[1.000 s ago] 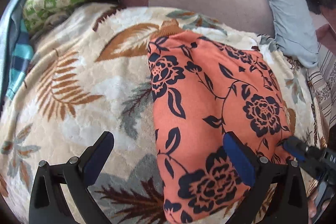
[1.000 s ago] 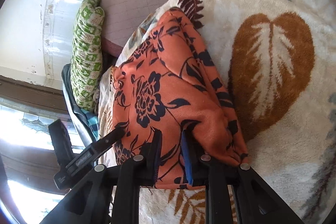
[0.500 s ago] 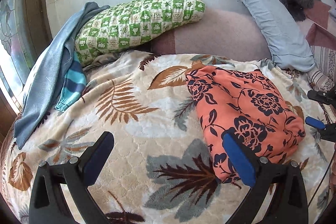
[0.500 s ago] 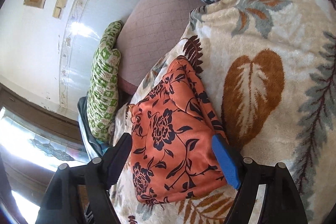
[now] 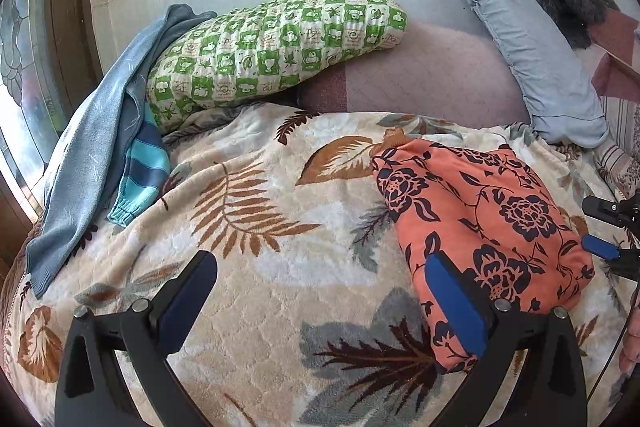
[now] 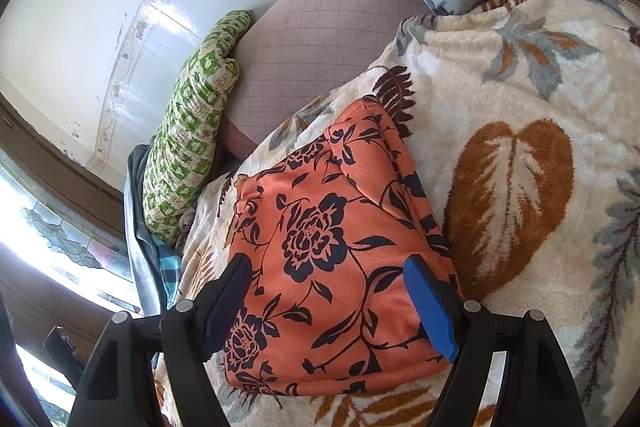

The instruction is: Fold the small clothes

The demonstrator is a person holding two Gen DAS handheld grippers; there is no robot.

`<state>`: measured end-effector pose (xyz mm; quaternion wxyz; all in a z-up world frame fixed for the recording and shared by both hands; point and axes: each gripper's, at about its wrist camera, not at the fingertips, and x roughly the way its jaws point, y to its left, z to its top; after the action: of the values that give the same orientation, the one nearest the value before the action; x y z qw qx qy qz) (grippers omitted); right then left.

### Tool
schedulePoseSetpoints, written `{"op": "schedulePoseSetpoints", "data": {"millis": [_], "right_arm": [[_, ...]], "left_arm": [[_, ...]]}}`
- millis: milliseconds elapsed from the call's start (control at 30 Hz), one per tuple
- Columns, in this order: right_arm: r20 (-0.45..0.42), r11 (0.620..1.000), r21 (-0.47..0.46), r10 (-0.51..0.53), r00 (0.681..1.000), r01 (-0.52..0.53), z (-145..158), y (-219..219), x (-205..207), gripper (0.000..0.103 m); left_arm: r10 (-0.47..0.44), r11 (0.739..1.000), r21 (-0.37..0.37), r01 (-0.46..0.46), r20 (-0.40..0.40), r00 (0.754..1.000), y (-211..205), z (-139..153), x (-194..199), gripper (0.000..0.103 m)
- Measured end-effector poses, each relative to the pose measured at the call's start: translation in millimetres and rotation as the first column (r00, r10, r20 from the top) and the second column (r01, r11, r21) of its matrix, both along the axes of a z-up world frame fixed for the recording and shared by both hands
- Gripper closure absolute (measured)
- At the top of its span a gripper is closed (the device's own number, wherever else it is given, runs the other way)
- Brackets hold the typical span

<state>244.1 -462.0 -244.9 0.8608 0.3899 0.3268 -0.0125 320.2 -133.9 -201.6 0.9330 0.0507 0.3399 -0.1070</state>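
Orange flowered garment point(image 5: 484, 227) folded on the leafy blanket point(image 5: 260, 227), at two o'clock of the released left tongs point(image 5: 320, 303), right tongs point(image 6: 332, 303) likewise released.

Bedroom, bed w/ blanket point(image 5: 280, 267), pillows point(image 5: 272, 43)

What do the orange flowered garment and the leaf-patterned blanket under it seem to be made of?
The folded orange garment with dark blue flowers looks like a soft, matte, brushed fabric, perhaps fleece or velour: it has a faint sheen and rounded, padded folds. The cream leaf-patterned blanket looks like thick plush fleece: its pile is fuzzy, with an embossed quilt-like texture. The exact fibres cannot be told.
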Motion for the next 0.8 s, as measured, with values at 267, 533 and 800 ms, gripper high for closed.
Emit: {"op": "schedulePoseSetpoints", "data": {"millis": [267, 533, 800], "right_arm": [[0.001, 1.0, 0.001, -0.016, 1.0, 0.016, 1, -3, -5, 0.022], [-0.031, 1.0, 0.009, -0.016, 0.999, 0.016, -6, -13, -4, 0.022], [-0.04, 0.999, 0.029, -0.029, 0.999, 0.03, -11, -25, 4, 0.022]], "left_arm": [[0.029, 1.0, 0.007, -0.029, -0.008, 1.0, 9, -3, -1, 0.0], [0.018, 0.999, 0.038, -0.018, -0.019, 1.0, 4, -12, 4, 0.0], [0.01, 0.997, 0.076, -0.007, -0.037, 0.999, -10, -25, 15, 0.0]]}}
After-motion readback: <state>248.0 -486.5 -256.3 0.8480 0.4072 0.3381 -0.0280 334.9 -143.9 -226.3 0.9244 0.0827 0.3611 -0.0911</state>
